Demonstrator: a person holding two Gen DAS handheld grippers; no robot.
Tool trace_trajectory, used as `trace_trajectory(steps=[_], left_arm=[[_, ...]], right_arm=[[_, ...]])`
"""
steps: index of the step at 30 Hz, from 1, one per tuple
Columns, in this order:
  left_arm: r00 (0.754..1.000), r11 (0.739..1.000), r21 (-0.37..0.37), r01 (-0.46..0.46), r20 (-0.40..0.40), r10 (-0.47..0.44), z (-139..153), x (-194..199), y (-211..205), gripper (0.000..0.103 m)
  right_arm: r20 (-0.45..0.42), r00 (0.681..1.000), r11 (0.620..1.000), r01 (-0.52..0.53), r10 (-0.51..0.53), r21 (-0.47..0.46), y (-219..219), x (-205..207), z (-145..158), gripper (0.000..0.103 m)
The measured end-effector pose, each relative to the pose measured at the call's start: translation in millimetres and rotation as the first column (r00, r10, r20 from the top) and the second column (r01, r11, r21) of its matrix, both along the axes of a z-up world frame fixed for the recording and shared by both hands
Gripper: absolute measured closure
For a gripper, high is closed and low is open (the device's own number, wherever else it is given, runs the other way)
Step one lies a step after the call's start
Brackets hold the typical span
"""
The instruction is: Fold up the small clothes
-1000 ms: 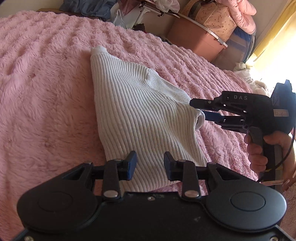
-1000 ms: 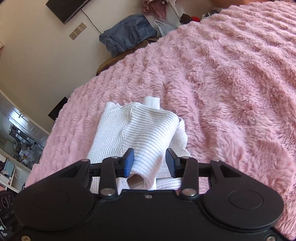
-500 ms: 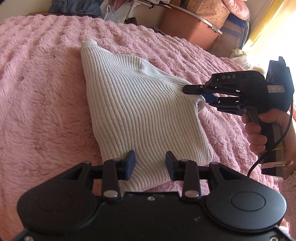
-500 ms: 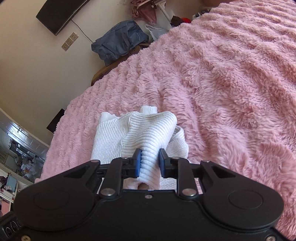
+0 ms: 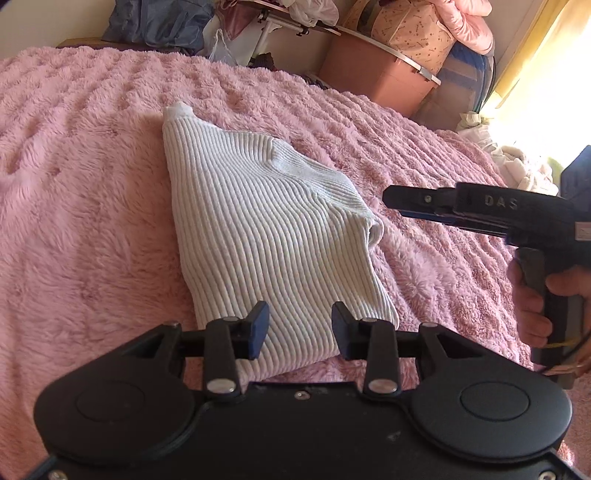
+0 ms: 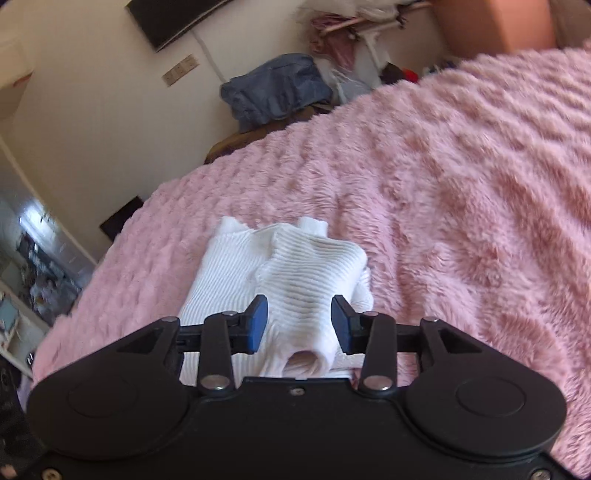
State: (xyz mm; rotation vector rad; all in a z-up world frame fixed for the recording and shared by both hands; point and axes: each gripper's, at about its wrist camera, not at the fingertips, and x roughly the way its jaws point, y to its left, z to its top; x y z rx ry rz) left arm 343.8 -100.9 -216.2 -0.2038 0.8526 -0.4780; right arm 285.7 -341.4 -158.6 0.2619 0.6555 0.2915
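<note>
A small white ribbed sweater (image 5: 266,236) lies folded on the pink fluffy blanket (image 5: 81,206). My left gripper (image 5: 298,328) is open, its fingers just above the sweater's near edge, holding nothing. My right gripper (image 6: 298,325) is open over the folded sleeve (image 6: 306,295), whose cuff opening lies between the fingers. In the left wrist view the right gripper (image 5: 391,201) hovers just to the right of the sweater's sleeve end, apart from it.
The pink blanket (image 6: 461,206) covers the whole bed. Beyond the far edge are a brown storage box (image 5: 376,81), blue jeans (image 6: 277,88) and piled clothes. A wall with a dark screen (image 6: 173,18) is at the left.
My right gripper was shut on the sleeve half a second ago; it has opened, let the sleeve drop and drawn back to the right. The left gripper stayed open near the hem.
</note>
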Motion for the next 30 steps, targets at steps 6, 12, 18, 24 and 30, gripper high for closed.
trace_trajectory(steps=[6,12,18,24,30], left_arm=[[1.0,1.0,0.014,-0.003,-0.031,0.003,-17,-6,-3,0.065],[0.998,1.0,-0.013,-0.017,-0.068,0.017,-30,2,4,0.064],[0.998,1.0,-0.022,-0.016,-0.056,0.015,-25,0,5,0.064],[0.998,0.999,-0.046,-0.016,0.058,0.019,12,2,8,0.063],[0.996,0.997,-0.063,-0.049,0.075,0.053,19,36,13,0.062]], right_arm=[[-0.043,0.979,0.967,-0.203,0.198,-0.155,42,-30,-5,0.09],[-0.159,0.982,0.948,-0.142,0.1,-0.285,47,-20,-37,0.101],[-0.13,0.991,0.957,-0.074,0.038,-0.279,32,-26,-30,0.101],[0.022,0.997,0.972,-0.071,0.077,-0.223,34,-6,12,0.1],[0.119,0.973,0.935,-0.152,0.199,-0.319,50,67,28,0.098]])
